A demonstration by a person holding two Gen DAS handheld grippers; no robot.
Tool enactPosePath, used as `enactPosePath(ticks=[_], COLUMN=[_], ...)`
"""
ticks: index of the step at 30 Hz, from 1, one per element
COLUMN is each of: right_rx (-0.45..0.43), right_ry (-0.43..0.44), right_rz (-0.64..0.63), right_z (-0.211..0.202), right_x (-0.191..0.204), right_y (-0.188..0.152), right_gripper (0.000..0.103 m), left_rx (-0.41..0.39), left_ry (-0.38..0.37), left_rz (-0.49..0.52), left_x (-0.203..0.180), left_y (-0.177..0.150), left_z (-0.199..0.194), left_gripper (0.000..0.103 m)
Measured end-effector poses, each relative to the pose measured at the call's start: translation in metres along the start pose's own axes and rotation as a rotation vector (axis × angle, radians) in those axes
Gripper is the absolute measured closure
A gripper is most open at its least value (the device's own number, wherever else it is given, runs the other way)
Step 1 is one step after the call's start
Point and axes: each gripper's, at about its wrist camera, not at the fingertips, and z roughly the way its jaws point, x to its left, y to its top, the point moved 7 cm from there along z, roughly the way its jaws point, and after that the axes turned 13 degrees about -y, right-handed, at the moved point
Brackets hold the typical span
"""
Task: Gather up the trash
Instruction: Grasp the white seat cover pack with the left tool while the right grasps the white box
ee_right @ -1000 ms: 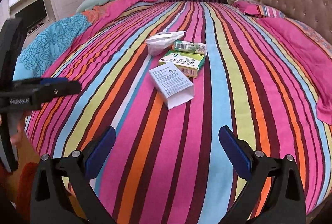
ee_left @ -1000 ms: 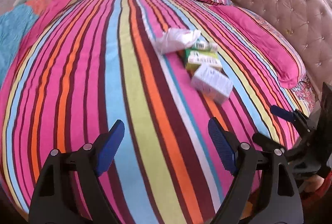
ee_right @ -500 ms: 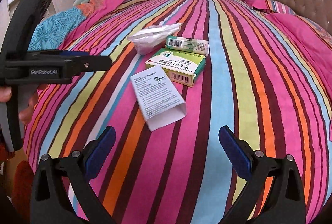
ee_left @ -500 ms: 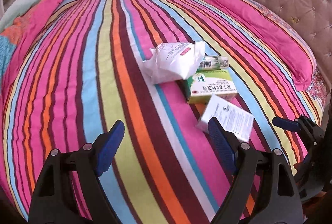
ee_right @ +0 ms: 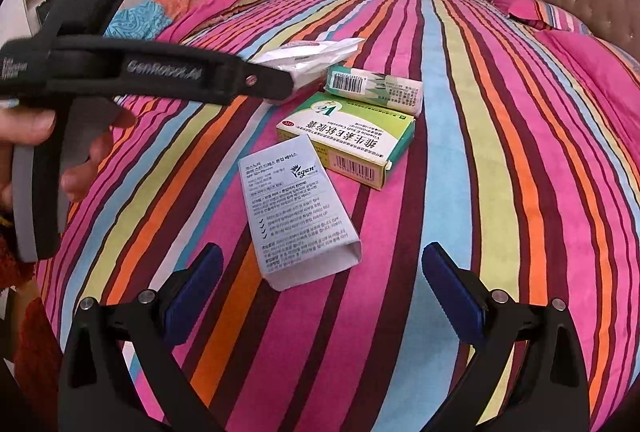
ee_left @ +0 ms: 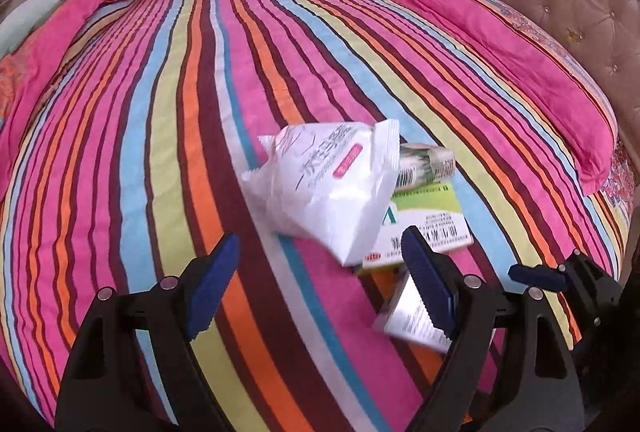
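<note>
- Left gripper (ee_left: 320,272) has jaws wide, hovering over a crinkled white plastic wrapper (ee_left: 328,183) on the striped quilted bed (ee_left: 160,131).
- Right gripper (ee_right: 320,284) has jaws wide; the flattened grey carton (ee_right: 298,213) lies at 12 o'clock, touching a green cardboard box (ee_right: 352,141).

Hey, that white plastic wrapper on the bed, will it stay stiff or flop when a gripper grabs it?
The white wrapper looks thin and crinkled, so it will probably flop and crush. It seems nearly empty, likely very light. Its glossy film may slip between the pads.
</note>
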Motion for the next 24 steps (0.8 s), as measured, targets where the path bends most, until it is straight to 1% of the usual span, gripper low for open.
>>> enactPosePath(ticks=[4, 10, 14, 16, 24], right_rx=[0.005, -0.001, -0.015, -0.014, 0.004], right_ry=[0.0, -0.002, -0.024, -0.017, -0.022], right_rz=[-0.01, -0.011, -0.031, -0.019, -0.039], right_z=[0.005, 0.01, 0.013, 0.015, 0.025], right_x=[0.002, 0.004, 0.005, 0.004, 0.008], right_y=[0.002, 0.008, 0.012, 0.014, 0.015], right_gripper=[0.008, 0.008, 0.008, 0.008, 0.009], left_rx=[0.019, 0.041, 0.069, 0.076, 0.084], left_ry=[0.028, 0.034, 0.024, 0.024, 0.015], left_rz=[0.035, 0.024, 0.01, 0.004, 0.014], left_x=[0.001, 0.009, 0.014, 0.017, 0.02], left_y=[0.008, 0.018, 0.017, 0.018, 0.021], left_z=[0.009, 0.021, 0.03, 0.033, 0.042], left_gripper=[0.022, 0.022, 0.022, 0.022, 0.022])
